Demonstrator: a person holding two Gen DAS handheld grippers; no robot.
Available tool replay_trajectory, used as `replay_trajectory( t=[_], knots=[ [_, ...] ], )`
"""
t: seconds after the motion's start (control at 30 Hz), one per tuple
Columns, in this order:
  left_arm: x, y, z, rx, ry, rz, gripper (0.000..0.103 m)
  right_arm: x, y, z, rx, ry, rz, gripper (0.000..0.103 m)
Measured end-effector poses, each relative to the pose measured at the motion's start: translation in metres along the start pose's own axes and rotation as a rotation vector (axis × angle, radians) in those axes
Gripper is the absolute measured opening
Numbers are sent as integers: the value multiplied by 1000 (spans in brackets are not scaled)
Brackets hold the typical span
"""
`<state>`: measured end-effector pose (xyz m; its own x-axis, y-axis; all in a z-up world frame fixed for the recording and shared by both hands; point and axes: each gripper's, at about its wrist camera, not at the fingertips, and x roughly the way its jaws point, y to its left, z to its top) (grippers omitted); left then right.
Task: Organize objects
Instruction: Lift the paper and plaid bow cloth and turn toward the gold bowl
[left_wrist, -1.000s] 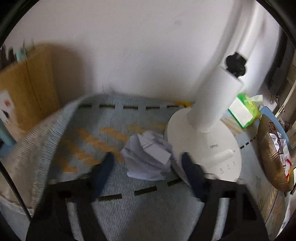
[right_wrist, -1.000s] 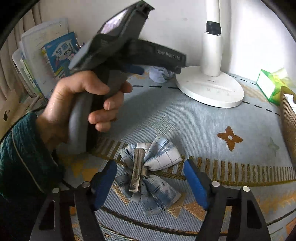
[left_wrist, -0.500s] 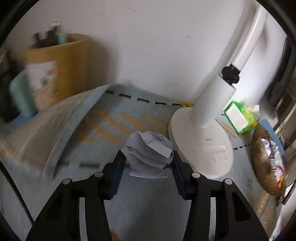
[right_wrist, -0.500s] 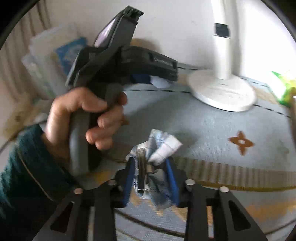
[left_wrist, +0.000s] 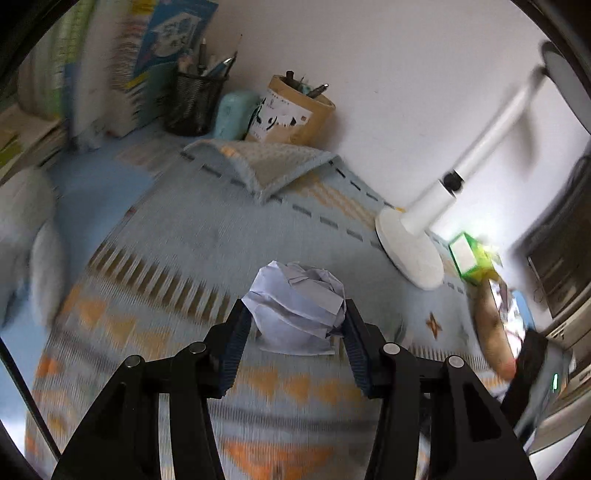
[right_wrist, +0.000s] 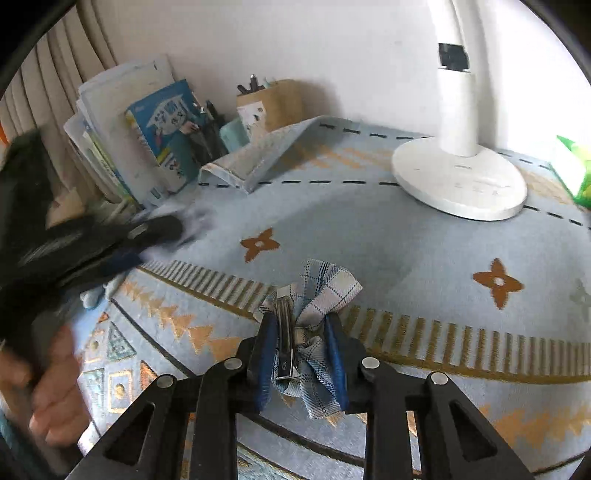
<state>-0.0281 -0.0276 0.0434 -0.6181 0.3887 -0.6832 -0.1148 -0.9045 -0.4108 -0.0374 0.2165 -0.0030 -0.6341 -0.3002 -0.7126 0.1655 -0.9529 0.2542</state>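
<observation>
A crumpled white paper ball (left_wrist: 291, 291) is clamped between the blue pads of my left gripper (left_wrist: 295, 314), which is shut on it above the patterned blue mat (left_wrist: 192, 240). The picture around it is motion-blurred. In the right wrist view a blue plaid bow hair clip (right_wrist: 325, 291) with a metal clip (right_wrist: 284, 332) lies on the mat. My right gripper (right_wrist: 301, 319) is closing its jaws on the bow, and both pads press its sides. The left gripper shows there as a dark blur at the left, held by a hand (right_wrist: 48, 398).
A white lamp base (right_wrist: 458, 181) stands at the back right, with a green tissue pack (left_wrist: 469, 258) beside it. Books (right_wrist: 147, 136), a black mesh pen holder (left_wrist: 192, 99) and a cardboard pen cup (left_wrist: 291, 110) line the wall. The mat's back corner (left_wrist: 277, 162) is folded over.
The left gripper closed on the paper ball and carried it back from the lamp base, rolling as it went. The right gripper's jaws closed from wide apart onto the plaid bow.
</observation>
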Motion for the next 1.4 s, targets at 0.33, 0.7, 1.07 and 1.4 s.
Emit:
replay_trajectory(
  t=[0.33, 0.7, 1.07, 1.4],
  knots=[
    [-28, -56, -83, 137, -7, -94, 46, -139, -8, -97, 19, -152, -145, 26],
    [2, -115, -126, 256, 61, -92, 46, -214, -100, -165, 192, -104, -293, 26],
    [11, -112, -128, 244, 95, -68, 47, -205, -112, -172, 253, -79, -214, 66],
    [3, -134, -124, 314, 83, -64, 46, -190, -76, -168, 79, -63, -459, 26]
  ],
)
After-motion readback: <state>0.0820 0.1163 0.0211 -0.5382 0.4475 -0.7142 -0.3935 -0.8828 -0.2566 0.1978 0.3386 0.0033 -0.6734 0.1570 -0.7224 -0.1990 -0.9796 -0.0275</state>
